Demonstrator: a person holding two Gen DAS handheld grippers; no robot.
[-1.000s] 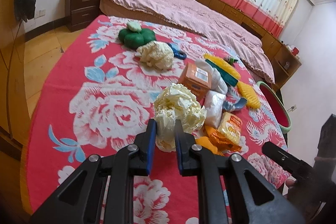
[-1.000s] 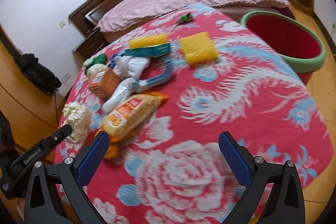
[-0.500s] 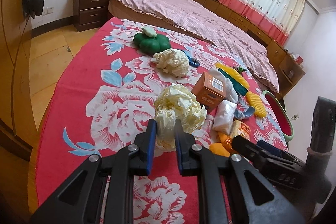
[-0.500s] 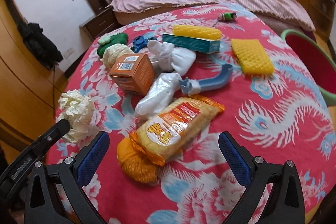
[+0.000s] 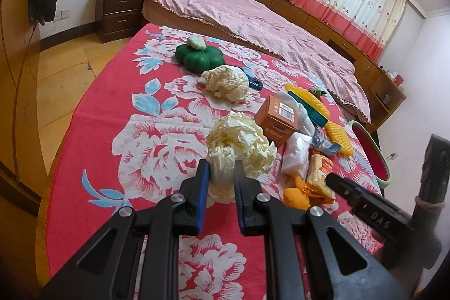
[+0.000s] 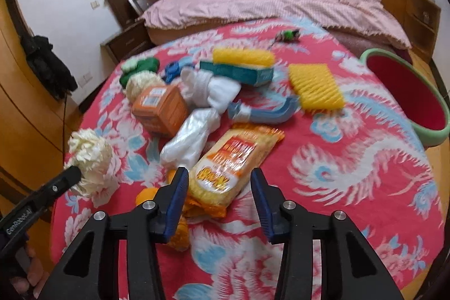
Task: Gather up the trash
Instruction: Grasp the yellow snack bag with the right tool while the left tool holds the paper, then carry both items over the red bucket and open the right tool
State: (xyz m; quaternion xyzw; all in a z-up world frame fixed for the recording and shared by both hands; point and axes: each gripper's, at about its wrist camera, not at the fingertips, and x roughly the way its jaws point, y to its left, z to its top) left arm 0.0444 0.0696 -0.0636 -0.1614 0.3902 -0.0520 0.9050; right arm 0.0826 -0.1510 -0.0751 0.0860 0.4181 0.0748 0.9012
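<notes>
My left gripper (image 5: 220, 170) is shut on a crumpled cream paper ball (image 5: 239, 139), held low over the red flowered bedspread (image 5: 157, 142); the ball (image 6: 90, 156) also shows at the left of the right wrist view. My right gripper (image 6: 219, 177) hangs over an orange and yellow snack packet (image 6: 230, 159). Its jaws are closing with the packet's near end between them, and a thin gap still shows at the right pad. The packet lies flat on the spread. A red basin with a green rim (image 6: 430, 131) stands beside the bed on the right.
Beyond the packet lie an orange box (image 6: 160, 108), a white plastic bag (image 6: 191, 137), white cloth (image 6: 211, 89), a blue curved piece (image 6: 270, 114), a yellow foam pad (image 6: 315, 86) and a teal box (image 6: 236, 72). A second paper ball (image 5: 227, 82) and a green toy (image 5: 198, 56) lie farther back.
My right gripper has swung left over the snack packet and its jaws have narrowed around it. The left gripper has stayed shut on the paper ball, almost still.
</notes>
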